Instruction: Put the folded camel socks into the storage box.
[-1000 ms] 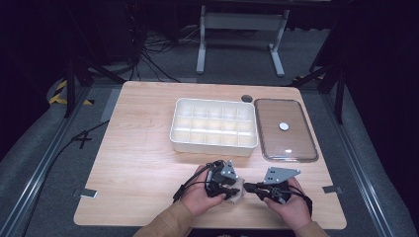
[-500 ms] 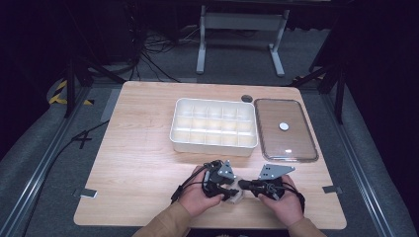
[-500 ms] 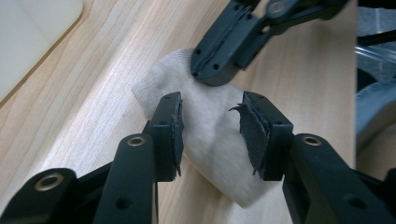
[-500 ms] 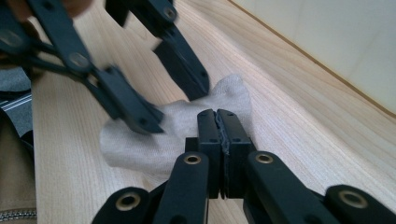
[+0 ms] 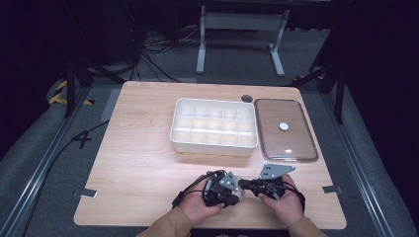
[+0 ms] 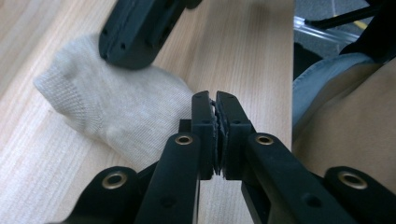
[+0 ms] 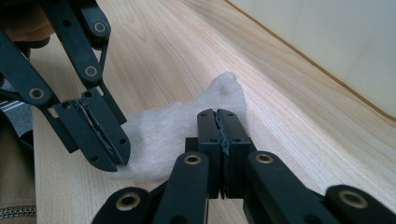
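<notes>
Since the earlier frame, our left gripper (image 6: 217, 116) has just been closing and now pinches the cream sock (image 6: 116, 116) at the table's (image 5: 143, 148) near edge; our right gripper (image 7: 218, 133) stands clamped on the same sock, so we judge folding can proceed

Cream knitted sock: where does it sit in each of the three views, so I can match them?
High view: the cream knitted sock is a small pale patch low in the picture, just right of centre, near the table's front edge.
Left gripper view: the sock lies left of centre, spreading toward the middle.
Right gripper view: the sock lies at the centre.
Shared landmark: the light wooden tabletop beneath it.
</notes>
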`<act>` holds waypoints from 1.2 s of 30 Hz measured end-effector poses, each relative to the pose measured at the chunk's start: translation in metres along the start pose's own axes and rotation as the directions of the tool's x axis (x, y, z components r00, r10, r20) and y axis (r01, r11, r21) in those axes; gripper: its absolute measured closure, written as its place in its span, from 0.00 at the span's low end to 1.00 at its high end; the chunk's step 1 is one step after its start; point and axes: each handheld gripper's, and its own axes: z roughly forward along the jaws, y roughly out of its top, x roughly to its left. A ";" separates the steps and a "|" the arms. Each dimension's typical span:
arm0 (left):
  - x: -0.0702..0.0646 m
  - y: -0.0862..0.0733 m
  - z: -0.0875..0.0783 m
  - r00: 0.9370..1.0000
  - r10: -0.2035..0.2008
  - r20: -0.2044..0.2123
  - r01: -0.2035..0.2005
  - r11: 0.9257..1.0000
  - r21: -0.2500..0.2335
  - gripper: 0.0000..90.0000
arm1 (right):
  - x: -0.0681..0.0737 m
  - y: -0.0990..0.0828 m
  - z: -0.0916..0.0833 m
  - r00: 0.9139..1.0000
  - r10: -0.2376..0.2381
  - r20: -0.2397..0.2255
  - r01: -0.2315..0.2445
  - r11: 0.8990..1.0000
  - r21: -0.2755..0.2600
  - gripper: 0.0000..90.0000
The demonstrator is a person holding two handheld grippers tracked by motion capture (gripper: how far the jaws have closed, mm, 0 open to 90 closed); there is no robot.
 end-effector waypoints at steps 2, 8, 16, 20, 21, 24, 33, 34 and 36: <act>0.001 0.000 0.002 1.000 0.005 -0.001 -0.005 1.000 -0.001 0.97 | 0.000 0.000 0.000 1.000 0.001 0.000 -0.001 1.000 0.000 0.99; 0.002 -0.002 0.010 0.999 -0.034 0.027 0.034 0.999 0.010 0.98 | 0.001 0.000 -0.001 1.000 0.002 -0.008 -0.002 1.000 -0.001 0.99; 0.003 -0.006 0.015 0.998 -0.055 0.002 0.055 0.998 0.044 0.95 | 0.003 0.000 -0.002 1.000 0.004 -0.013 -0.004 1.000 0.002 0.98; 0.001 -0.005 0.002 0.999 -0.021 0.028 0.021 1.000 0.006 0.93 | 0.003 0.001 -0.002 1.000 0.003 -0.010 -0.003 1.000 -0.001 0.98; 0.001 -0.005 -0.004 0.999 -0.014 0.037 0.015 1.000 -0.015 0.92 | 0.002 0.001 -0.002 1.000 0.001 -0.008 -0.001 1.000 -0.005 0.98; 0.001 -0.006 -0.014 1.000 -0.017 0.025 0.018 0.999 -0.031 0.92 | 0.002 0.002 -0.003 1.000 0.000 -0.004 0.000 1.000 -0.013 0.99; 0.005 -0.012 -0.035 0.999 -0.051 -0.015 0.050 0.997 -0.063 0.91 | 0.012 0.013 0.018 0.999 -0.024 -0.034 0.023 0.999 -0.031 0.97; 0.005 -0.012 -0.035 0.999 -0.051 -0.015 0.050 0.997 -0.063 0.90 | 0.012 0.011 0.022 0.999 -0.028 -0.032 0.028 1.000 -0.001 0.98; 0.009 -0.016 -0.044 0.996 -0.082 -0.032 0.078 0.992 -0.098 0.90 | 0.009 0.006 0.024 0.999 -0.032 -0.030 0.033 0.999 0.032 0.99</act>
